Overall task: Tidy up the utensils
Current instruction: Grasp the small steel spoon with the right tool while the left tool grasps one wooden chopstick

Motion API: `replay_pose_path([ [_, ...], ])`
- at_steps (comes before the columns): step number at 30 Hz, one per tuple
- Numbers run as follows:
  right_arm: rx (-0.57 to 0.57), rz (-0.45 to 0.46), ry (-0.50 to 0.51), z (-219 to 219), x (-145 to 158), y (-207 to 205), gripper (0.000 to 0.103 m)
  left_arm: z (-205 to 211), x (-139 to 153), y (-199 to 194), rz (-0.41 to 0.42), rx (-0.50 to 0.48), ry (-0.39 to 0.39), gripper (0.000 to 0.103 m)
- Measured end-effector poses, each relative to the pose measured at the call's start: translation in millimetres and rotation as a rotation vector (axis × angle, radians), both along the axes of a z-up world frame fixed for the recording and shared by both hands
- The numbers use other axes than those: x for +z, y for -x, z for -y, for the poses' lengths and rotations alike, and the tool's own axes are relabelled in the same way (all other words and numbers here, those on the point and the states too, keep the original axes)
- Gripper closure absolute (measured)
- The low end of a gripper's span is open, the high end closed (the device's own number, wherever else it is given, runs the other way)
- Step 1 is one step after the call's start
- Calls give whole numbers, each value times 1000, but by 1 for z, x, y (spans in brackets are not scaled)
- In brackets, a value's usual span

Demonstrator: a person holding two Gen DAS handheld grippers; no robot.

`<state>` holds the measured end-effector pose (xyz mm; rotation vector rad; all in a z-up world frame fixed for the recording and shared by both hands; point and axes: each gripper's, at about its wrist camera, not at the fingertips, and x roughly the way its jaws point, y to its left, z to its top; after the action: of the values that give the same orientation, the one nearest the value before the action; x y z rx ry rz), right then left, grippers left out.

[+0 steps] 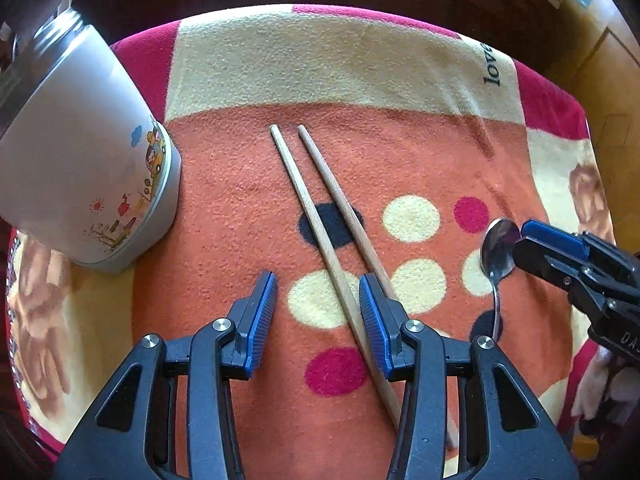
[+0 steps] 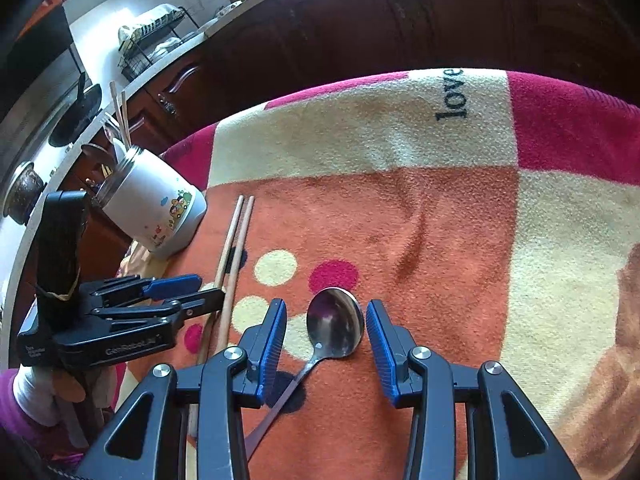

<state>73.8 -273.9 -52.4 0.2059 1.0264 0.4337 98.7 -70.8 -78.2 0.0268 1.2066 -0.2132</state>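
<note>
so the setup is a fleece blanket (image 1: 240,208) with orange, cream and magenta blocks plus polka dots, spread over a table. two wooden chopsticks (image 1: 320,216) lie side by side on the orange part, tips pointing to the far side, crossing a dark dot. the left gripper (image 1: 318,304) hovers right over their near half with its blue pads spread apart; one stick runs through the gap, the other passes under the right-hand pad, and neither pad is pinching anything as far as i can see.

over to the right, a metal spoon (image 2: 334,328) lies bowl-up on the blanket, handle trailing toward the near left. the right gripper (image 2: 326,332) sits above it, jaws parted on either side of the bowl, with a bit of gap showing on both sides, so no grip there either.

far left stands a white canister (image 2: 154,204) with cartoon prints, upright on the blanket edge, already holding a couple of chopsticks and a spoon or two. it's well apart from the spoon, closer to the loose chopsticks.
</note>
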Motion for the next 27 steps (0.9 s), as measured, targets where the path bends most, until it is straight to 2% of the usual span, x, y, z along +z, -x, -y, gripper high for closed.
replay_pose_path([
  [4, 15, 11, 18, -4, 2, 2, 64, -13, 0, 11, -34, -31, 3, 69],
  [9, 26, 4, 15, 0, -4, -3, 64, -32, -1, 6, -82, 30, 85, 69],
  [12, 41, 3, 13, 0, -6, -5, 64, -36, 3, -6, -68, 78, 104, 69],
  [17, 98, 27, 36, -5, -5, -3, 64, -30, 1, -27, -64, 116, 75, 69],
  [21, 136, 45, 47, -10, -5, -6, 64, -19, -1, -41, -47, 108, 10, 69],
  [23, 148, 41, 61, -13, -7, -8, 70, -13, -2, -45, -38, 96, -15, 69],
  [25, 156, 36, 76, -14, -11, -10, 83, -10, -2, -47, -33, 85, -17, 69],
  [27, 158, 34, 104, -15, -16, -11, 92, -7, -2, -48, -19, 69, -18, 90],
])
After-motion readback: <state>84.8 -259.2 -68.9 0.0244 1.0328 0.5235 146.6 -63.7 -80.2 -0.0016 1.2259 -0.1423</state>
